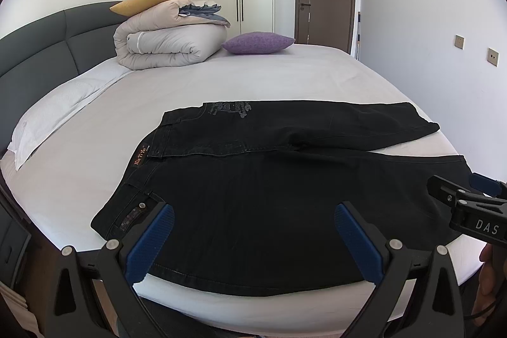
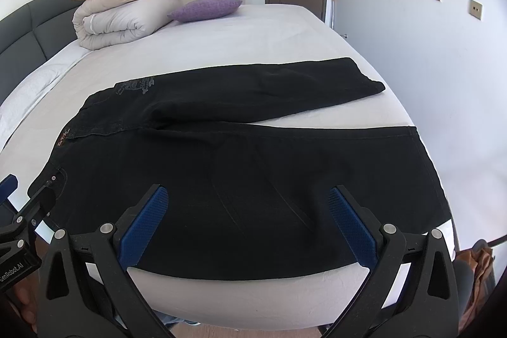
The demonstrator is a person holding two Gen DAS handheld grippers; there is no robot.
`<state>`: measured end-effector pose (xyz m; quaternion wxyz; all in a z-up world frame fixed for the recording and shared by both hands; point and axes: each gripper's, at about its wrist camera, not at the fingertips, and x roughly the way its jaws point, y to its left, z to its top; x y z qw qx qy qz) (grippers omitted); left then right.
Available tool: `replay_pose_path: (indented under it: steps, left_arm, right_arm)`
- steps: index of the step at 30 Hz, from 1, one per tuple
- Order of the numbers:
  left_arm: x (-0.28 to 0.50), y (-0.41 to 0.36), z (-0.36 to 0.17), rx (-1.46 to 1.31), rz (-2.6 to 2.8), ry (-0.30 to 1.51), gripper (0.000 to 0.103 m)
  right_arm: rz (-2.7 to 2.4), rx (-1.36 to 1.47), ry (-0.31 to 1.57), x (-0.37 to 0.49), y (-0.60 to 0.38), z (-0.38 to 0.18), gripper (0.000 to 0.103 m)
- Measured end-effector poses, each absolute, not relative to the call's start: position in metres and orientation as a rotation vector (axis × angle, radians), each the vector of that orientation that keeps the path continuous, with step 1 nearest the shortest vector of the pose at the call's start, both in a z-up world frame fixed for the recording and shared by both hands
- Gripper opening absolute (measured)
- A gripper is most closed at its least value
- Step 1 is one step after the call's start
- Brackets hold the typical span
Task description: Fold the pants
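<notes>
Black pants [image 1: 269, 179] lie flat on the bed [image 1: 221, 78], waistband to the left, both legs running right, side by side with a narrow gap. They also show in the right wrist view [image 2: 247, 167]. My left gripper [image 1: 253, 220] is open and empty, hovering over the near leg by the waistband. My right gripper [image 2: 248, 201] is open and empty over the near leg, further toward the hem. The right gripper shows at the right edge of the left wrist view [image 1: 469, 205]. The left gripper shows at the left edge of the right wrist view [image 2: 28, 211].
A folded duvet [image 1: 171, 43] with a yellow cushion [image 1: 149, 0] on it and a purple pillow [image 1: 256, 42] sit at the far end. A white pillow [image 1: 54, 113] lies left by the grey headboard [image 1: 38, 53]. A wall stands close on the right.
</notes>
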<state>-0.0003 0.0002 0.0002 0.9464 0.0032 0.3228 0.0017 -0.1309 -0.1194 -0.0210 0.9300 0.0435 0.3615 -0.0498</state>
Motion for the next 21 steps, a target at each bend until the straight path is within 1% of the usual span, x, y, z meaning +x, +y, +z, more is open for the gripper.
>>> replay_pose_path:
  steps: [21]
  left_arm:
    - [-0.0001, 0.0001, 0.0002, 0.007, 0.004, 0.659, 0.103]
  right_arm:
    - [-0.104, 0.092, 0.747, -0.1317, -0.1183, -0.0243, 0.103]
